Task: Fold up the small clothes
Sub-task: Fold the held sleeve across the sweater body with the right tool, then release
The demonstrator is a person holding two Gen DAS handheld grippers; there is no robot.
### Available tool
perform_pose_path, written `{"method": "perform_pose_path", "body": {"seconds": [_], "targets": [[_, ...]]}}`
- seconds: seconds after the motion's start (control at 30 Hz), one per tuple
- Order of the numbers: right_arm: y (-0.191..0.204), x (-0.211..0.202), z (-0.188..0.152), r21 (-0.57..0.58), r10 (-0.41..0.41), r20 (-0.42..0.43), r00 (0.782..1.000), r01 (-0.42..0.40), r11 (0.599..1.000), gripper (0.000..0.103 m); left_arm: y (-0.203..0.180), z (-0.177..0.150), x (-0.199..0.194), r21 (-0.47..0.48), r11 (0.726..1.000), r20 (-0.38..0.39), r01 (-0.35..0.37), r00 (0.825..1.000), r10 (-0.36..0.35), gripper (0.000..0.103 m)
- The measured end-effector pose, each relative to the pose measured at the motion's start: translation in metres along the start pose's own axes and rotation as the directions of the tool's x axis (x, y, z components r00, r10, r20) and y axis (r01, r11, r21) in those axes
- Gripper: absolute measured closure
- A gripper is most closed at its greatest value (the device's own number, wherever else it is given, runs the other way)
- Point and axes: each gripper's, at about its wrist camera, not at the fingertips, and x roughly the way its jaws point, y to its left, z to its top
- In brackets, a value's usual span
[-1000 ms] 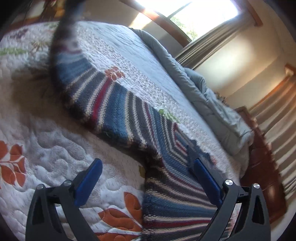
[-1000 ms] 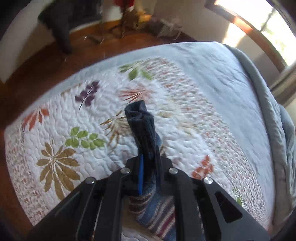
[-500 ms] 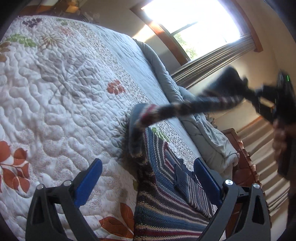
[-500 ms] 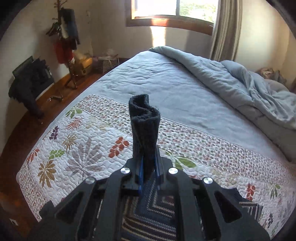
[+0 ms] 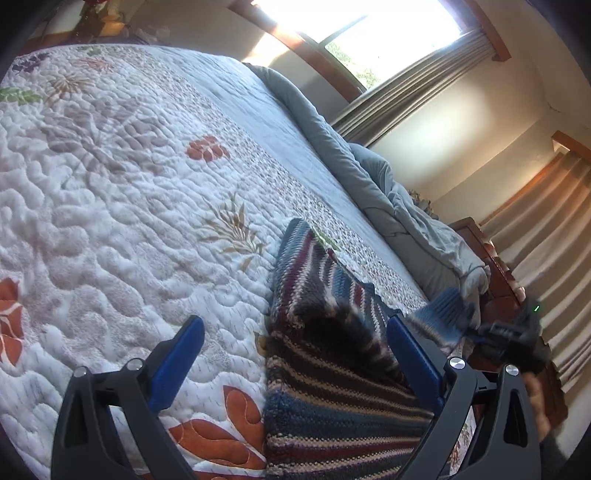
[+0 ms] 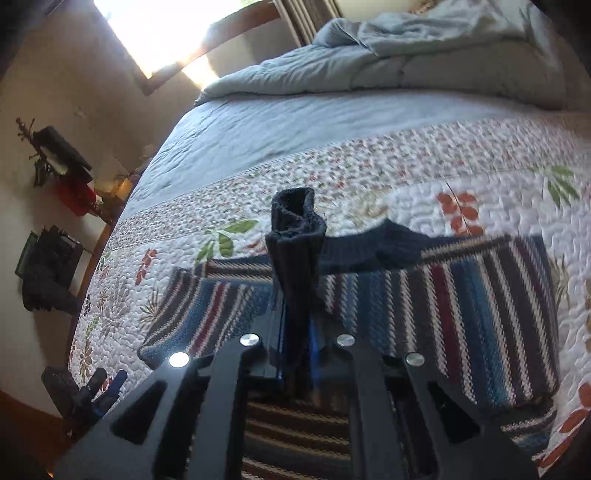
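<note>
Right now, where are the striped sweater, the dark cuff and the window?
striped sweater (image 6: 461, 295), right wrist view, on its flat striped body.
dark cuff (image 6: 293, 236), right wrist view, on the bunched end above the shut jaws.
window (image 5: 369, 26), left wrist view, on the bright pane.

Left gripper (image 5: 295, 354): black frame of triangular cut-out arms, two silver screw heads per side, flat blue fingers (image 5: 183, 354). Right gripper (image 6: 295, 332): identical black frame, four silver screw heads in a row, blue fingers edge-on. Its body carries a small green indicator light.
</note>
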Motion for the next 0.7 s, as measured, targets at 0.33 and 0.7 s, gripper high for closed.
{"method": "perform_pose_path", "body": {"seconds": [0.33, 0.7], "targets": [[-0.104, 0.022, -0.051, 0.276, 0.193, -0.069, 0.979, -0.167, 0.947, 0.058, -0.025, 0.005, -0.009, 0.082, 0.996, -0.001, 0.019, 1.0, -0.019, 0.004], [-0.147, 0.037, -0.03, 0.474, 0.36, -0.151, 0.921, -0.252, 0.844, 0.043, -0.077, 0.059, 0.052, 0.105, 0.985, -0.173, 0.137, 0.978, -0.118, 0.004]]}}
